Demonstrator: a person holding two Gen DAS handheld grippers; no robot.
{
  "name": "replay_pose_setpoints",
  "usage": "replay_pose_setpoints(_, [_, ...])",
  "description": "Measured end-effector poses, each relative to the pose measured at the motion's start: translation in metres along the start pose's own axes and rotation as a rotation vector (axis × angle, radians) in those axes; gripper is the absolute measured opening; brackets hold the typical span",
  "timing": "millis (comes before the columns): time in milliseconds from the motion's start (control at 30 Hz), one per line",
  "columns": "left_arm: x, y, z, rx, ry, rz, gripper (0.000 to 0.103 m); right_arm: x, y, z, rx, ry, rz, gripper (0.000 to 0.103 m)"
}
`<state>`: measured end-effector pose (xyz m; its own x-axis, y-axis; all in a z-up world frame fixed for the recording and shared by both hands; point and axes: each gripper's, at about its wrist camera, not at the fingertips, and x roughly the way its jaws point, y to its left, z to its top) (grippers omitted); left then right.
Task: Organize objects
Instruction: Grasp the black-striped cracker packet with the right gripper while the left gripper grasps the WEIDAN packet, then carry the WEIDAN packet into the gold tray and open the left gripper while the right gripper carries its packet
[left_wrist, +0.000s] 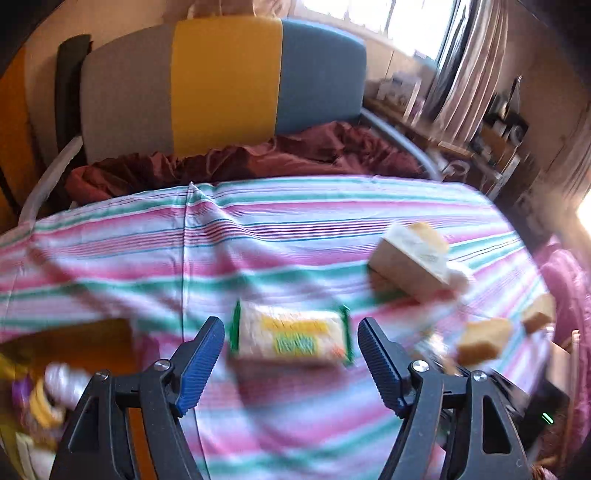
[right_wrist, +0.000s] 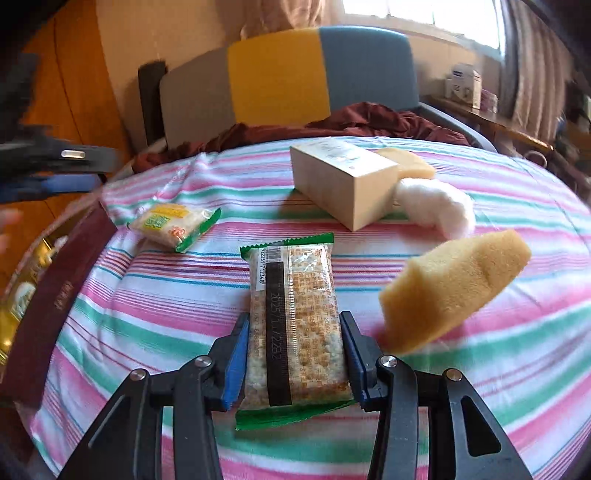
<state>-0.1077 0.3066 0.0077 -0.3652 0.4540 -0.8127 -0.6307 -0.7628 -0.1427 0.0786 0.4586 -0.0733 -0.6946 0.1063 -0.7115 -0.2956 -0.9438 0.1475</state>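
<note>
My right gripper (right_wrist: 294, 319) is shut on a long cracker packet (right_wrist: 295, 291) with green ends, its blue pads pressing both long sides just above the striped cloth (right_wrist: 155, 317). My left gripper (left_wrist: 290, 325) is open. A small yellow-and-green snack packet (left_wrist: 291, 338) lies blurred on the cloth (left_wrist: 122, 236) just ahead of its fingertips. In the right wrist view that same small packet (right_wrist: 170, 225) lies at the left, with the left gripper (right_wrist: 99, 171) blurred beyond it at the frame's edge.
A beige box (right_wrist: 340, 181) stands at the back, with a white fluffy wad (right_wrist: 436, 206) and a yellow sponge (right_wrist: 410, 162) beside it. A larger sponge (right_wrist: 454, 288) lies right of the held packet. A dark red box (right_wrist: 55, 306) with golden contents sits at the left edge. A colourful chair (right_wrist: 277, 74) stands behind.
</note>
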Motion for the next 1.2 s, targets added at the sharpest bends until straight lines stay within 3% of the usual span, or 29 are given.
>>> replay_pose_setpoints(133, [0.047, 0.014, 0.009, -0.076, 0.099, 0.003, 0.076, -0.002, -0.005, -0.004, 0.028, -0.029, 0.025, 0.047])
replay_pose_setpoints(267, [0.051, 0.020, -0.009, -0.222, 0.144, -0.172, 0.075, -0.002, -0.006, -0.005, 0.040, -0.041, 0.039, 0.047])
replay_pose_setpoints(367, [0.034, -0.001, -0.032, -0.201, 0.183, -0.271, 0.075, -0.003, -0.008, -0.007, 0.055, -0.048, 0.050, 0.047])
replay_pose_setpoints(467, [0.013, -0.027, -0.057, -0.107, 0.210, -0.258, 0.075, -0.004, -0.009, -0.008, 0.064, -0.053, 0.058, 0.047])
replay_pose_setpoints(533, [-0.001, -0.036, -0.064, -0.047, 0.164, -0.191, 0.075, -0.004, -0.010, -0.008, 0.072, -0.056, 0.065, 0.047])
replay_pose_setpoints(600, [-0.011, -0.040, -0.060, -0.008, 0.087, -0.147, 0.077, -0.004, -0.012, -0.008, 0.080, -0.059, 0.069, 0.047])
replay_pose_setpoints(733, [0.003, -0.051, -0.038, 0.148, 0.034, -0.029, 0.078, -0.005, -0.014, -0.008, 0.088, -0.062, 0.066, 0.047])
replay_pose_setpoints(900, [0.052, -0.069, -0.025, 0.333, 0.146, -0.035, 0.079, -0.005, -0.017, -0.009, 0.108, -0.067, 0.082, 0.046])
replay_pose_setpoints(1067, [0.076, -0.065, -0.031, 0.326, 0.238, -0.066, 0.077, -0.004, -0.020, -0.009, 0.118, -0.069, 0.089, 0.046])
replay_pose_setpoints(1100, [0.073, -0.066, -0.034, 0.327, 0.211, -0.056, 0.076, -0.004, -0.020, -0.009, 0.118, -0.069, 0.089, 0.046])
replay_pose_setpoints(1200, [0.067, -0.067, -0.043, 0.298, 0.164, -0.037, 0.059, -0.004, -0.020, -0.009, 0.118, -0.069, 0.089, 0.046])
